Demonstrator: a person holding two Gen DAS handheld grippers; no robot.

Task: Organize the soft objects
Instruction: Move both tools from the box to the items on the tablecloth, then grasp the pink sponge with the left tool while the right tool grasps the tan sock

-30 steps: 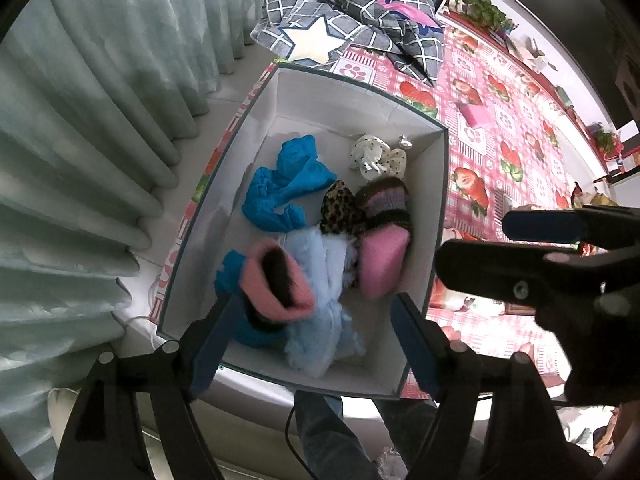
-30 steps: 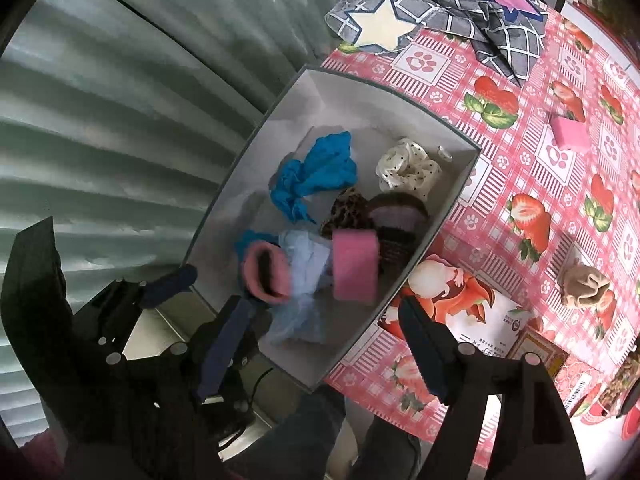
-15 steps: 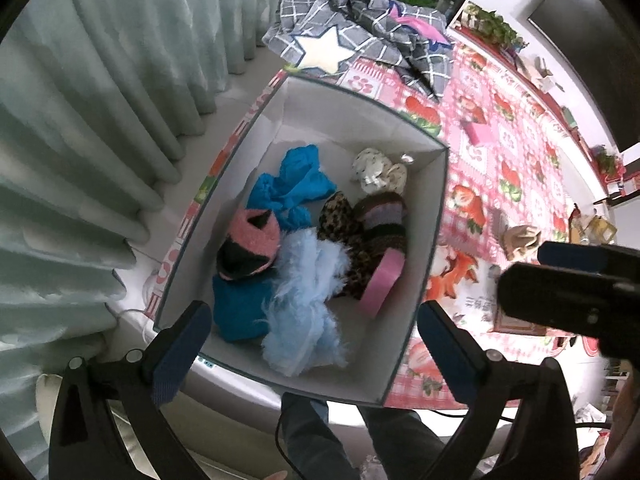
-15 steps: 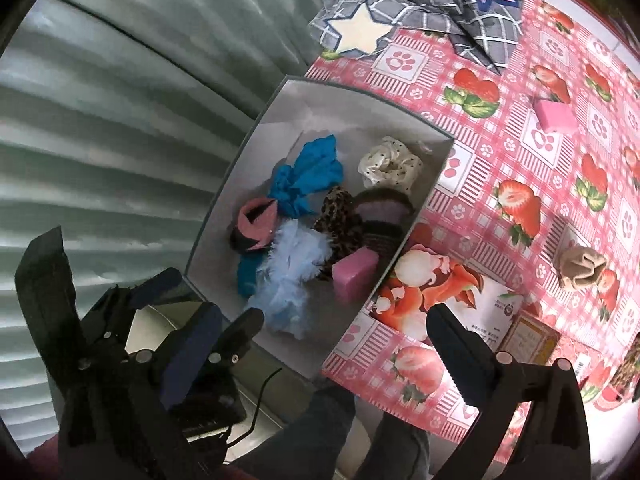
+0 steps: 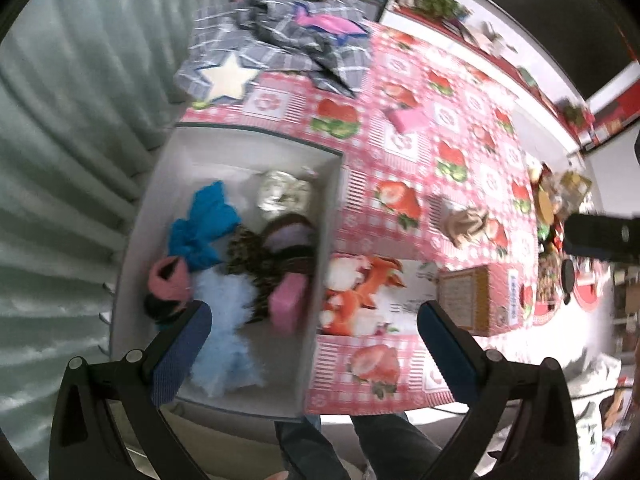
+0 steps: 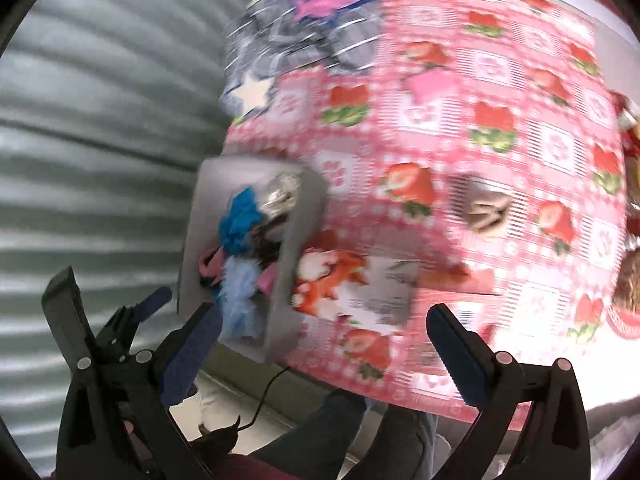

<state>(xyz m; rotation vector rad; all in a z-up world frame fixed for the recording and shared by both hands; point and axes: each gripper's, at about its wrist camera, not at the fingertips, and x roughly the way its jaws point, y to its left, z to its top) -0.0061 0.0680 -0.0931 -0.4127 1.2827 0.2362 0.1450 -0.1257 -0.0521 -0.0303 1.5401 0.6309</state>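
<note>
A white open box (image 5: pixel 178 168) (image 6: pixel 294 240) at the table's left edge holds several soft things: a blue cloth (image 5: pixel 206 220), a light-blue fluffy piece (image 5: pixel 226 328), a pink-and-black roll (image 5: pixel 168 280), a pink sponge (image 5: pixel 286 306), a leopard-print piece (image 5: pixel 250 256) and a white dotted scrunchie (image 5: pixel 282 194). A beige scrunchie (image 5: pixel 466 222) (image 6: pixel 488 208) and a pink sponge (image 5: pixel 408 120) (image 6: pixel 434 84) lie on the tablecloth. My left gripper (image 5: pixel 312 344) is open and empty above the box's near corner. My right gripper (image 6: pixel 320 354) is open and empty above the table's near edge.
A grey checked cloth with a white star (image 5: pixel 276 48) lies at the table's far left. A printed card with a fox (image 5: pixel 360 292) and a brown box (image 5: pixel 468 300) lie near the front. Curtains (image 5: pixel 72 140) hang at left. Clutter (image 5: pixel 556 208) crowds the right edge.
Both grippers have risen and swung right, away from the box, with their jaws wide. The pink sponge and the pink-and-black roll, which were between the jaws, now lie in the box.
</note>
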